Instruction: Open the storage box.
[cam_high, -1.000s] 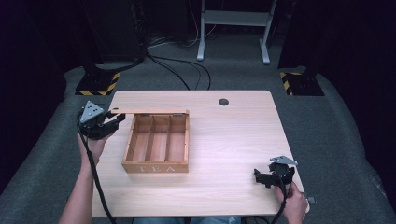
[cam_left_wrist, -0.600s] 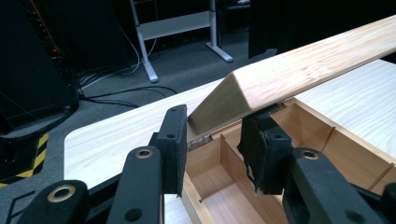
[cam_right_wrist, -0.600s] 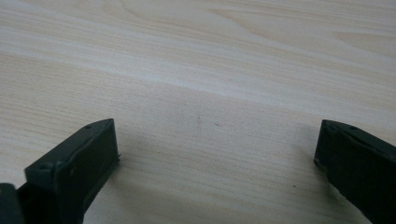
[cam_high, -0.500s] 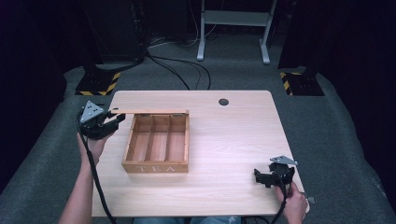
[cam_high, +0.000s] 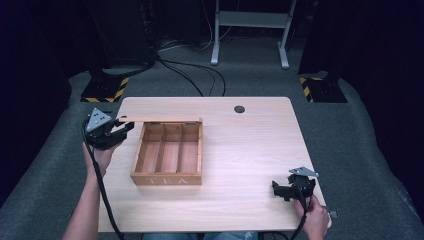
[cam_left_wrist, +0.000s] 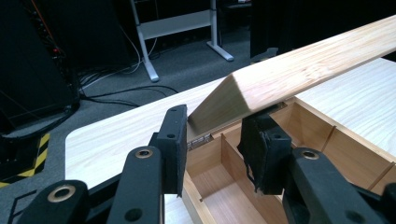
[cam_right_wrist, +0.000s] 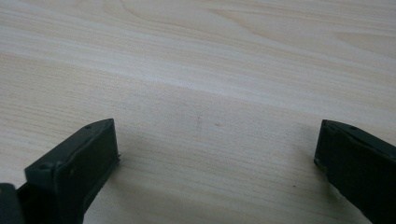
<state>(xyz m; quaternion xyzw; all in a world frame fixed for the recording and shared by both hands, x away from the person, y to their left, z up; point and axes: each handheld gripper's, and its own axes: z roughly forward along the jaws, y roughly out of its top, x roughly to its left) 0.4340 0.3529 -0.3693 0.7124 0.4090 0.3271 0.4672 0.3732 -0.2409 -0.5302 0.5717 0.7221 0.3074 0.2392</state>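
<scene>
The lid (cam_high: 160, 119) of the wooden tea box (cam_high: 169, 155) is held raised on edge along the box's far side, its long axis running from nine to three o'clock across the counter (cam_high: 250, 150). Its nine o'clock end is clamped between the fingers (cam_left_wrist: 172, 140) of the left gripper (cam_high: 120, 131), which lies at about ten o'clock from the box's middle, just beside its far left corner. From these fingers the lid stretches away toward three o'clock, with the hinge line below it. The right gripper (cam_high: 280, 190) is rested well apart, at about four o'clock from the box near the counter's near right corner, so the left hand is judged to be the one on which any swing of the lid depends.

In the left gripper view, the lid's end grain, a hinge (cam_left_wrist: 200, 139) and the empty compartments beneath are shown. In the right gripper view, that gripper's fingers (cam_right_wrist: 79, 163) are seen wide apart over bare wood.
</scene>
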